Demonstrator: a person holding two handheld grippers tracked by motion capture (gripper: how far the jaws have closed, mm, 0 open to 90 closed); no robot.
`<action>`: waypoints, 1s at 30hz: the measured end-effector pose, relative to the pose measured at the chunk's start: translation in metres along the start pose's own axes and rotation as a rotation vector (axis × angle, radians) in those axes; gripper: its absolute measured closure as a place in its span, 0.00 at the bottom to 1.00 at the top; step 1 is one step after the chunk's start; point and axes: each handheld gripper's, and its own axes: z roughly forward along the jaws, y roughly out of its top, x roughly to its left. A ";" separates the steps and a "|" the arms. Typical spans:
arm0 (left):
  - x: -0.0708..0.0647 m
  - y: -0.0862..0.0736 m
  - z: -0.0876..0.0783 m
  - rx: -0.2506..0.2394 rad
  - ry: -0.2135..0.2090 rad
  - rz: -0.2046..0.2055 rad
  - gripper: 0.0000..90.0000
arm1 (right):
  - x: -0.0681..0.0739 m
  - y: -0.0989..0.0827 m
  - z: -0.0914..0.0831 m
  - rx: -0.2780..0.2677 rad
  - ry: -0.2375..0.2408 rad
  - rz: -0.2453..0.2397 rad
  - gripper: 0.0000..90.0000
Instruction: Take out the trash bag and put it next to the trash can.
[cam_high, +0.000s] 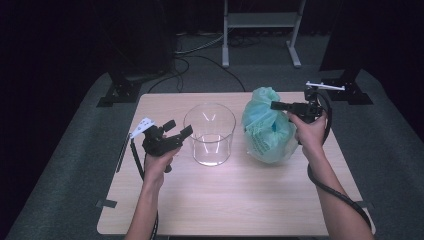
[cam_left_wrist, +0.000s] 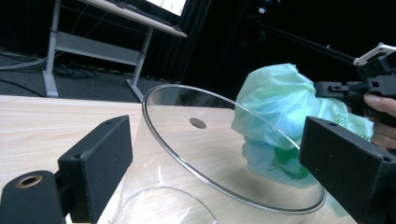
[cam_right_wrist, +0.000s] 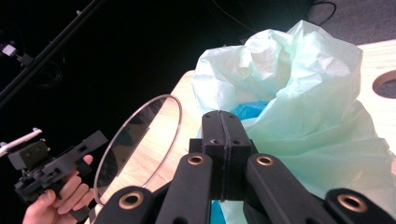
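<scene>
**On the pale table: clear cylinder and green bag between two grippers**

On the pale wood-grain tabletop (cam_high: 240, 200), a clear, straight-walled cylindrical container (cam_high: 209, 134) of glass or hard plastic stands upright near the middle, its thin rim catching glints of light. Just beside it, toward the person's right, sits a crumpled, translucent mint-green plastic bag (cam_high: 267, 131), bulging and soft, with dark green print on its side. From the right gripper view its puckered mouth gapes, showing something bright blue within.

The left gripper (cam_high: 178, 129), matte black and blocky, sits level just beside the container, on the side away from the bag. Its two square jaws stand wide apart, with nothing between them. In the left gripper view the container's curved rim (cam_left_wrist: 224, 177) sweeps across the gap ahead of them.

The right gripper (cam_high: 275, 105), of the same black plastic with brass-coloured pivot rings, points over the top of the bag. Its jaws are pressed flat together, and nothing shows pinched between them.
</scene>
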 end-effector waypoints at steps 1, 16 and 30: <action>0.000 0.000 0.000 0.001 -0.001 -0.002 0.10 | -0.001 -0.001 0.002 0.005 -0.003 -0.003 1.00; -0.001 0.000 0.000 0.004 -0.004 0.002 0.10 | -0.007 -0.017 0.027 0.060 -0.028 -0.010 1.00; -0.003 0.000 0.001 0.009 -0.006 0.008 0.10 | -0.019 -0.037 0.044 0.112 -0.031 0.004 1.00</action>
